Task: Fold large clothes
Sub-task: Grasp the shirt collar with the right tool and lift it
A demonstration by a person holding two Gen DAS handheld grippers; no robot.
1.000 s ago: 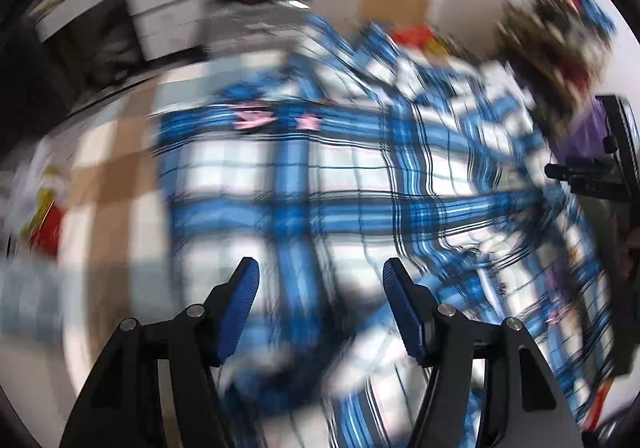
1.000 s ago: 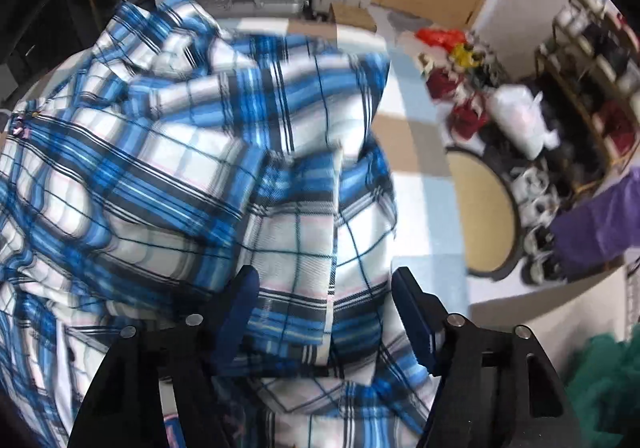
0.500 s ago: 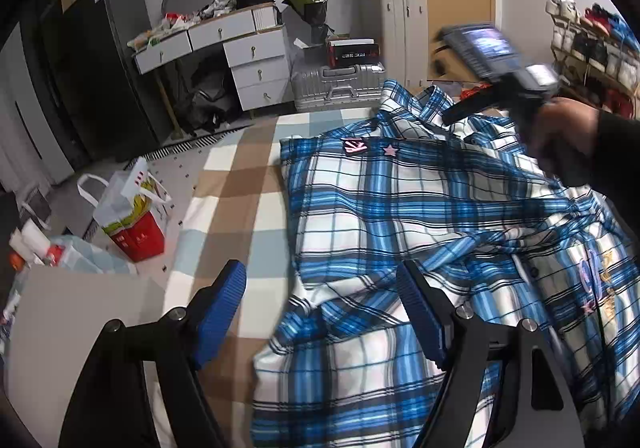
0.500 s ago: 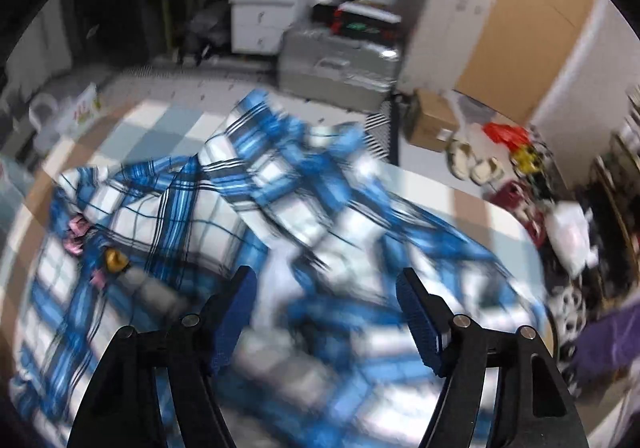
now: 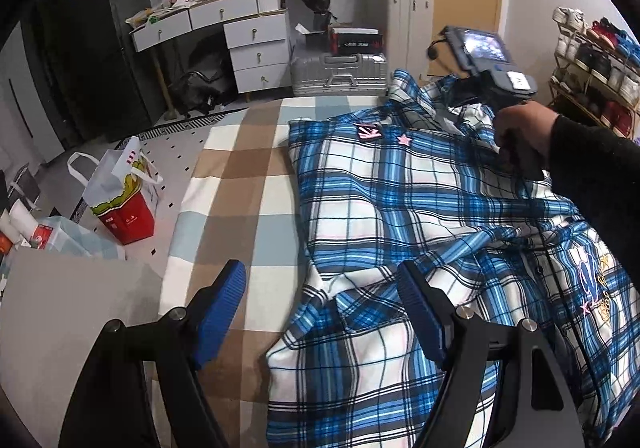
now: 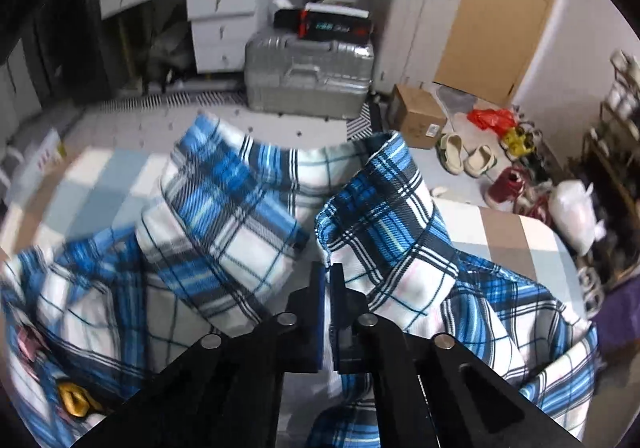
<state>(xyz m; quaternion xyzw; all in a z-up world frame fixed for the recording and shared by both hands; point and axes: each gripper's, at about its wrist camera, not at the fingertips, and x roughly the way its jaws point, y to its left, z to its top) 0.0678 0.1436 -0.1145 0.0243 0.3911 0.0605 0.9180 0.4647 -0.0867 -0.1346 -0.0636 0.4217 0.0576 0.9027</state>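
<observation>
Lying across checkered bedcover (image 5: pixel 236 184): plaid shirt (image 5: pixel 400 208)

My right hand-held gripper (image 6: pixel 328 272) was wide open a second ago over a fold of the plaid shirt (image 5: pixel 400 208). Its jaws have just been closing, and now they are pinched together at the shirt's collar (image 6: pixel 384 208), at about 12 o'clock from them. I cannot tell if any cloth is caught between them. My left hand-held gripper (image 5: pixel 320 308) opened a bit wider, with nothing in it. It was over the middle of the shirt. Now it is at the shirt's left edge, and I can see the checked bed cover (image 5: pixel 240 188).
</observation>
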